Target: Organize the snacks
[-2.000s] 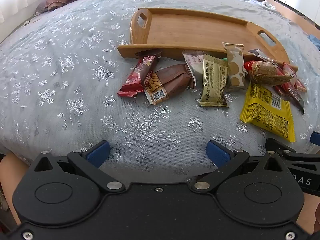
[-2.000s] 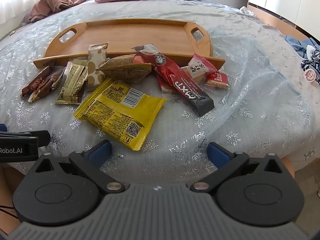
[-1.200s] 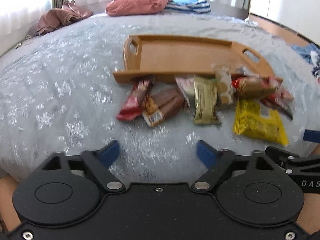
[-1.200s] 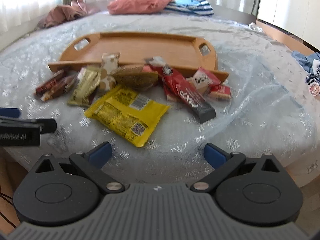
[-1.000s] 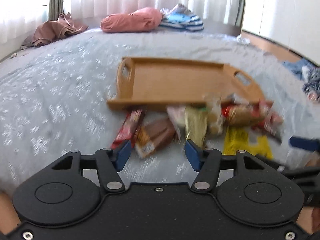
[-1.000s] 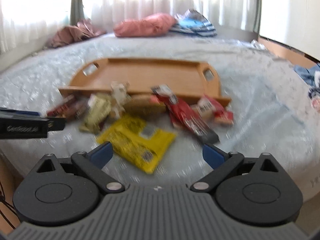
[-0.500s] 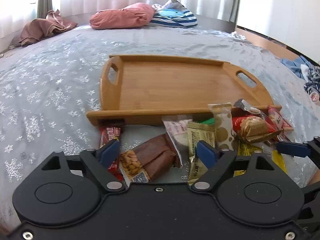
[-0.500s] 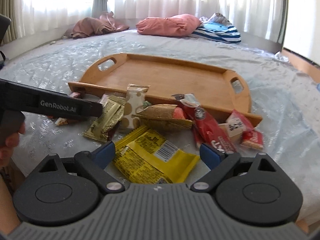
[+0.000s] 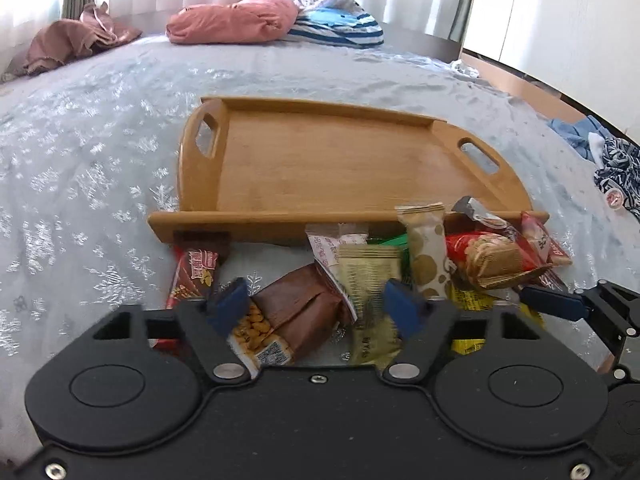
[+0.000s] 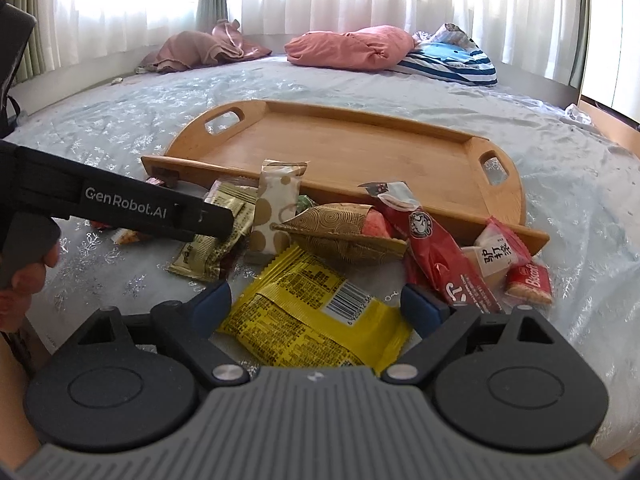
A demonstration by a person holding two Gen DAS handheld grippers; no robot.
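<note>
An empty wooden tray (image 9: 320, 160) lies on the snowflake bedspread, with a row of snack packs along its near rim. My left gripper (image 9: 314, 307) hovers low over a brown peanut pack (image 9: 296, 316) and a gold pack (image 9: 368, 276). Its jaws are closing with those packs between them, and the pads do not press on either. A red-brown bar (image 9: 194, 276) lies just to the left. My right gripper (image 10: 316, 307) is open, its jaws narrowing over a yellow packet (image 10: 316, 312). A long red bar (image 10: 444, 256) lies to its right.
A dotted white pack (image 10: 276, 208), a gold-brown wrapper (image 10: 340, 232) and small red packs (image 10: 528, 280) crowd the tray's rim (image 10: 440, 212). A pink pillow (image 9: 232, 20) and striped cloth (image 9: 336, 28) lie far back. The left gripper's body (image 10: 120, 208) crosses the right wrist view, a hand (image 10: 24, 288) holding it.
Both grippers came forward and down onto the snack row. The left jaws opened wide, then narrowed around the brown and gold packs. The right jaws narrowed a little over the yellow packet.
</note>
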